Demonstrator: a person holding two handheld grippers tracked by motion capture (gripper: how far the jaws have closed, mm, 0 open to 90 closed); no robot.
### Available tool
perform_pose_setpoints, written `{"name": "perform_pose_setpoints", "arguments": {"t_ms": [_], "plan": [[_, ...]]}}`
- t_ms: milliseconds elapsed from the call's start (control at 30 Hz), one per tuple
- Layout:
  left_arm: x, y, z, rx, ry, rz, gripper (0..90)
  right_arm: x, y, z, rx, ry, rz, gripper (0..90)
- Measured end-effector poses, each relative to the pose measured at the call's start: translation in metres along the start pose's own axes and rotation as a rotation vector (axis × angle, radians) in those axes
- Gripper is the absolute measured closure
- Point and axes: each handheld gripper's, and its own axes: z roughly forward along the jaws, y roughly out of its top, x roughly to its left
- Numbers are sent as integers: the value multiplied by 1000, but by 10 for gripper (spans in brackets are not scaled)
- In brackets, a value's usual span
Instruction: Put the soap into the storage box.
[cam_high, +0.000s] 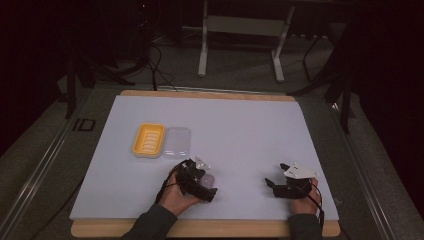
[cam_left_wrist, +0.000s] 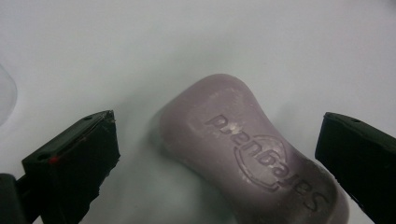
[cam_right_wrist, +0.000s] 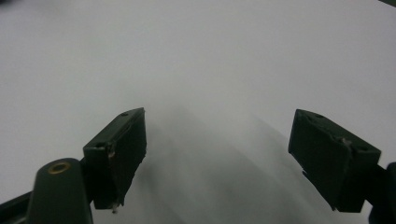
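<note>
High view: a white table mat (cam_high: 240, 130) covers a wooden table, and the person's forearms come in from the bottom edge. The left gripper (cam_high: 200, 177) sits at lower centre-left of the frame, held in the left hand (cam_high: 176, 195), with a pale purple soap bar (cam_high: 207, 179) lying on the mat at its jaws. Up and to the left of it, in the left-centre of the frame, a yellow soap dish (cam_high: 148, 140) lies beside a clear plastic lid (cam_high: 177, 142); the two look to touch along their long sides. The right gripper (cam_high: 276, 184) rests at lower right, well apart from the soap, in the right hand (cam_high: 302, 200).

In the left gripper view the soap bar (cam_left_wrist: 252, 154) runs from the centre to the bottom right of the frame, flat on the mat, with embossed lettering facing up. The black jaws are spread wide, one at lower left and one at the right edge, and neither pad touches the bar; a clear gap shows on each side.

In the right gripper view the right gripper (cam_right_wrist: 217, 154) has its jaws spread wide over bare white mat.
</note>
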Motion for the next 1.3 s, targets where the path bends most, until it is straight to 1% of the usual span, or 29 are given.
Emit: {"name": "perform_pose_setpoints", "arguments": {"t_ms": [33, 67, 133, 167, 200, 233, 267, 333, 367, 433, 533, 567, 600, 667, 767, 833, 900, 967, 1000, 1067, 1100, 1167, 1300], "plan": [[0, 0, 1, 4, 7, -3, 0, 0, 0, 0, 1, 0, -1, 189], [0, 0, 2, 7, -3, 0, 1, 0, 0, 0, 2, 0, -1, 189], [-1, -1, 3, 3, 5, -15, 1, 0, 0, 0, 2, -1, -1, 189], [-1, -1, 3, 8, -4, -8, 1, 0, 0, 0, 2, -1, -1, 189], [-1, -2, 4, 5, 5, -17, 1, 0, 0, 0, 2, -1, -2, 189], [-2, -2, 4, 6, 5, -13, 1, 0, 0, 0, 2, -1, -1, 189], [-2, -2, 4, 11, -4, -5, 3, 0, 0, 0, 2, -1, -2, 189], [-3, -2, 4, 17, -1, 0, 7, 0, 0, 0, 2, -1, -2, 189], [-2, -2, 4, 21, -7, 6, 36, 0, 0, 0, 3, -1, -2, 188], [-2, -3, 4, 28, 3, 11, 49, 0, 0, 0, 2, -1, -2, 188], [-1, -4, 3, 30, 13, 23, 113, 0, 0, 0, 2, 0, -2, 188], [0, -5, 1, 34, 18, 27, 121, 0, 0, 0, 2, -1, -2, 188], [1, -5, 0, 36, 10, 36, 144, 0, 0, 0, 3, -1, -2, 188], [3, -6, -2, 49, 12, 57, 170, 0, 0, 0, 4, -1, -4, 188], [4, -5, -6, 74, 18, 87, 238, 0, 0, 0, 4, -2, -5, 188], [4, -5, -7, 84, 13, 106, 304, 0, 0, 1, 4, -1, -6, 188], [6, -3, -9, 104, 8, 131, 345, 0, 0, 1, 5, -2, -7, 188], [7, -2, -10, 109, 4, 153, 404, 0, 0, 1, 7, -2, -8, 187], [7, -1, -10, 111, 5, 162, 443, 0, 0, 1, 8, -3, -8, 187], [9, 0, -11, 122, 15, 171, 479, 0, 0, 1, 11, -3, -10, 187], [9, 1, -11, 135, 17, 187, 481, 1, 0, 1, 13, -3, -9, 187], [10, 3, -11, 156, 23, 203, 482, 1, 1, 1, 15, -2, -8, 186], [13, 8, -11, 194, 14, 233, 483, 1, 1, 1, 16, -2, -8, 186]]}}
